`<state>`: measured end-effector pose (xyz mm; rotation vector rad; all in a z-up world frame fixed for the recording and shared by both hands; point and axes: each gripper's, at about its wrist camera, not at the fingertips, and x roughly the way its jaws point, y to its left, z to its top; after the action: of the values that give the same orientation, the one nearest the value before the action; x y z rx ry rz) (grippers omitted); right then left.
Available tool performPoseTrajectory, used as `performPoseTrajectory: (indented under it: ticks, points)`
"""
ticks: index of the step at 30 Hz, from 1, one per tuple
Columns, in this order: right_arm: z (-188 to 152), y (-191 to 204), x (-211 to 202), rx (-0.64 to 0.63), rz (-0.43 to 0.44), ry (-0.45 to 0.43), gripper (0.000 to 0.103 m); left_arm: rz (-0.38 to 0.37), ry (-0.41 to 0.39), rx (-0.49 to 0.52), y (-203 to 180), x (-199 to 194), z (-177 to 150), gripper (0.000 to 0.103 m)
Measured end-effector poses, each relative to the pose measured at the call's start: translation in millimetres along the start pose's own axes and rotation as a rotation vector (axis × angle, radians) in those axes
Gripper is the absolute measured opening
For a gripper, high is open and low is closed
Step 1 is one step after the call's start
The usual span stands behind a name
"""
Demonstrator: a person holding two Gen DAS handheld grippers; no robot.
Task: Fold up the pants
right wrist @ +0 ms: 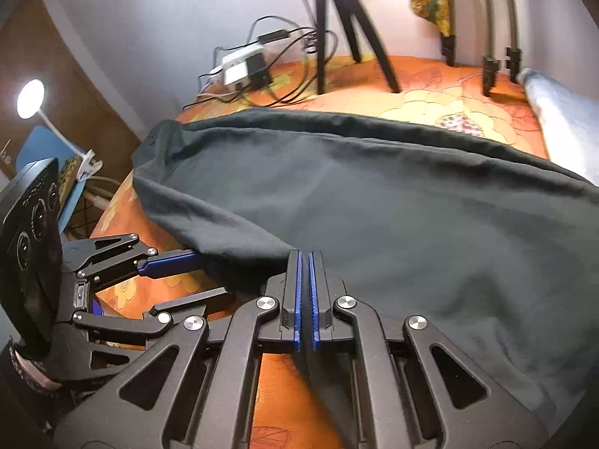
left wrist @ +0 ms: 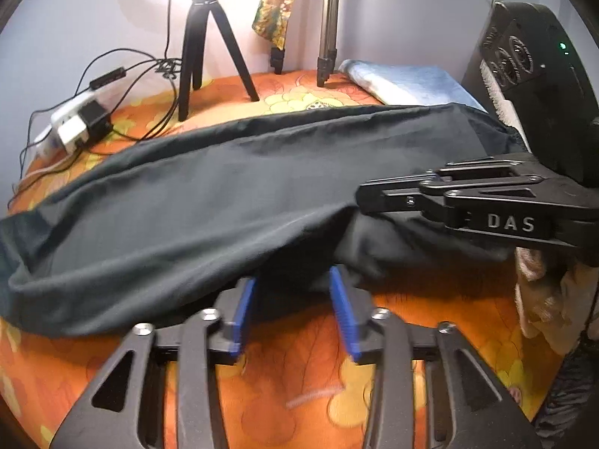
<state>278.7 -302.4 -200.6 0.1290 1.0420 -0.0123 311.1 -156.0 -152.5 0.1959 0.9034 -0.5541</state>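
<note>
Dark green-black pants (left wrist: 224, 194) lie lengthwise across an orange floral bedspread (left wrist: 299, 374). My left gripper (left wrist: 292, 277) stands at their near edge, its blue pads apart with a loose fold of the fabric between them. My right gripper (left wrist: 361, 198) reaches in from the right of the left wrist view, shut on the pants' edge. In the right wrist view the pants (right wrist: 374, 205) fill the middle. There the right gripper (right wrist: 304, 254) pinches a strip of cloth that hangs down between its pads. The left gripper (right wrist: 209, 275) sits to its left, fingers spread around the hem.
A black tripod (left wrist: 198, 56) and a silver tripod leg (left wrist: 329, 37) stand at the back of the bed. A power strip with cables (left wrist: 75, 123) lies back left. A folded blue-white cloth (left wrist: 404, 82) lies back right, beige cloth (left wrist: 543, 292) at the right. A lamp (right wrist: 30, 101) stands beyond the bed's left edge.
</note>
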Motion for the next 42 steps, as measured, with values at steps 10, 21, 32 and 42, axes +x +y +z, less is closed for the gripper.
performPoseTrajectory:
  ticks: [10,21,32,42]
  points:
    - [-19,3,-42,-0.083,0.085,0.004,0.056,-0.107,0.004,-0.142,15,19,18,0.043]
    - [-50,-2,-32,-0.210,-0.092,0.063,0.005,-0.200,-0.017,-0.168,0,19,30,0.043]
    - [-12,-33,-39,-0.035,-0.100,-0.044,0.005,-0.258,0.042,-0.084,-25,28,21,0.043]
    - [-27,-50,-54,-0.009,-0.137,-0.028,0.005,-0.284,0.094,0.051,-55,17,-6,0.045]
